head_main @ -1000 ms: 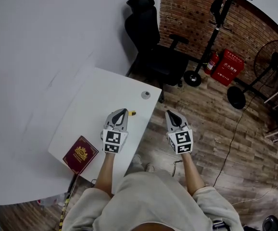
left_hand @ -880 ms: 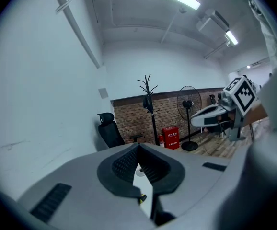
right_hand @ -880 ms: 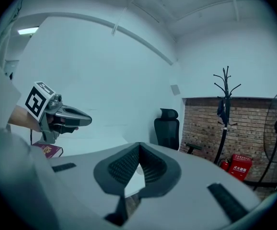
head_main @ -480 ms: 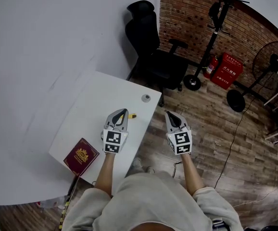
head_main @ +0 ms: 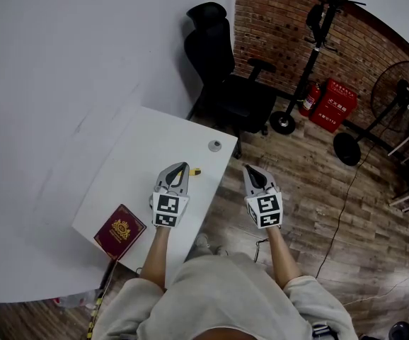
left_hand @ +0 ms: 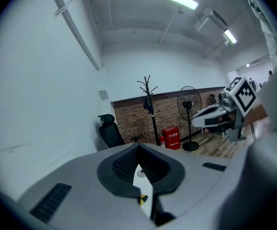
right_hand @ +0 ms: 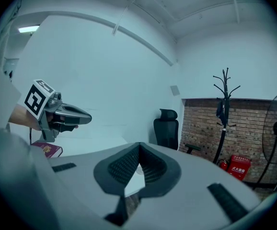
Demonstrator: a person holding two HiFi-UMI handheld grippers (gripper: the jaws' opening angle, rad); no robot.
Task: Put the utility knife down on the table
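1. A white table is seen set against a white wall, with one corner reaching out over a wood-plank floor; a brick wall is seen at the back of the room
2. The two grippers are held side by side and well apart: the left gripper is over the table near its floor-side edge, and the right gripper is over the floor, just off that edge
3. The left gripper's jaws are seen pressed together with nothing between them; the right gripper's jaws are likewise drawn together and empty
4. The utility knife is spotted lying on the table, a small yellow-and-black shape just beside the left gripper's tip and close to the table's edge; whether it is touched by the gripper cannot be told
5. On the table, three things are counted: one utility knife, one dark red booklet with a gold crest near the person's end, and one small round grey disc near the far corner
6. On the floor, one black office chair is seen beside the table, then one tall black stand, one fire extinguisher, one red box and one black fan along the brick wall
7. Two grippers are counted, each topped by one marker cube
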